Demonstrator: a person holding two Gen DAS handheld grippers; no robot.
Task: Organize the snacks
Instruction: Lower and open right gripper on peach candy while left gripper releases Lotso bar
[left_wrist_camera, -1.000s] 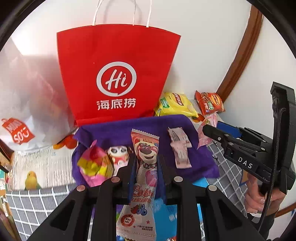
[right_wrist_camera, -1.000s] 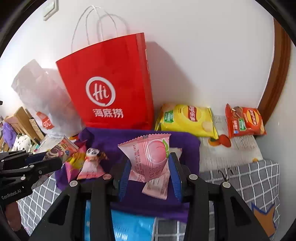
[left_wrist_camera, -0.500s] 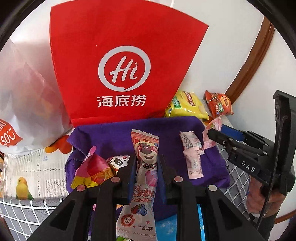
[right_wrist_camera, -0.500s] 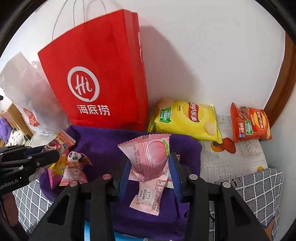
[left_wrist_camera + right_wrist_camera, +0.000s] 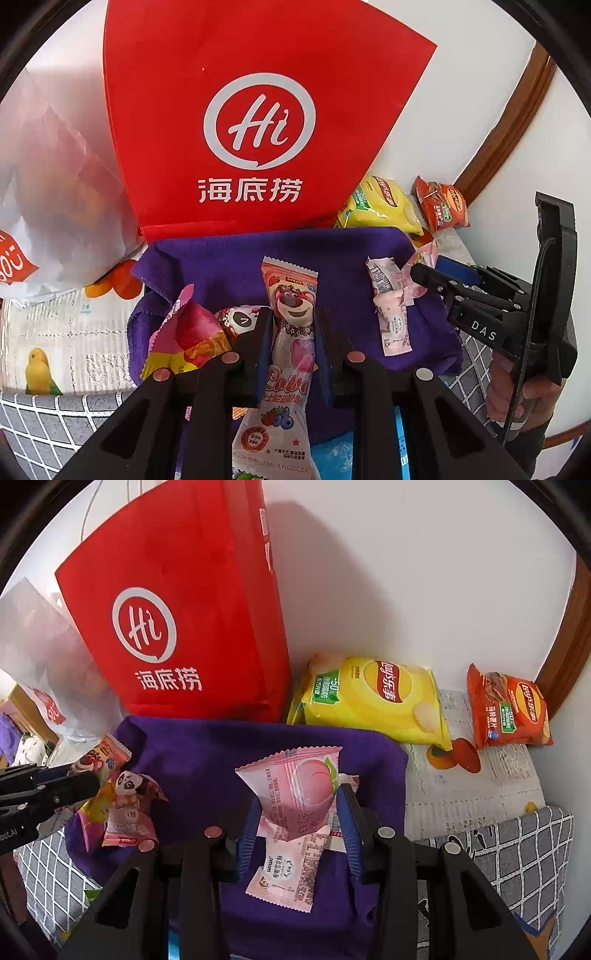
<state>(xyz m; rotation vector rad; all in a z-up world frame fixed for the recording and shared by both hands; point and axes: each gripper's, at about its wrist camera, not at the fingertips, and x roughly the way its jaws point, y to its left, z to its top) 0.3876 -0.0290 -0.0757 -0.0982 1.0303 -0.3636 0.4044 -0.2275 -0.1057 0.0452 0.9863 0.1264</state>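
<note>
Fingers of the left gripper (image 5: 293, 341) were clamped on the bear-print packet (image 5: 290, 325), which stood between the pads with its long axis running from six o'clock to twelve o'clock, top edge pointing at the red paper bag (image 5: 258, 122). Fingers of the right gripper (image 5: 297, 825) were likewise closed on the pink peach packet (image 5: 295, 786), held upright with its crimped top edge above the pads.

Both packets hung over the purple cloth (image 5: 207, 753). In the left wrist view the cloth's bare patch lay at twelve o'clock from the bear-print packet, with the yellow-and-pink wrapper (image 5: 181, 343) and panda packet (image 5: 240, 319) close at nine o'clock and the long pink packet (image 5: 391, 317) at two o'clock. In the right wrist view that long pink packet (image 5: 291, 864) lay directly beneath the peach packet, at six o'clock.

Judgement: the right-hand load was the nearer to its like item, so setting it down beside or upon that packet appeared the shorter move. The left-hand load would need clear cloth ahead, its length kept pointing toward the bag.
</note>
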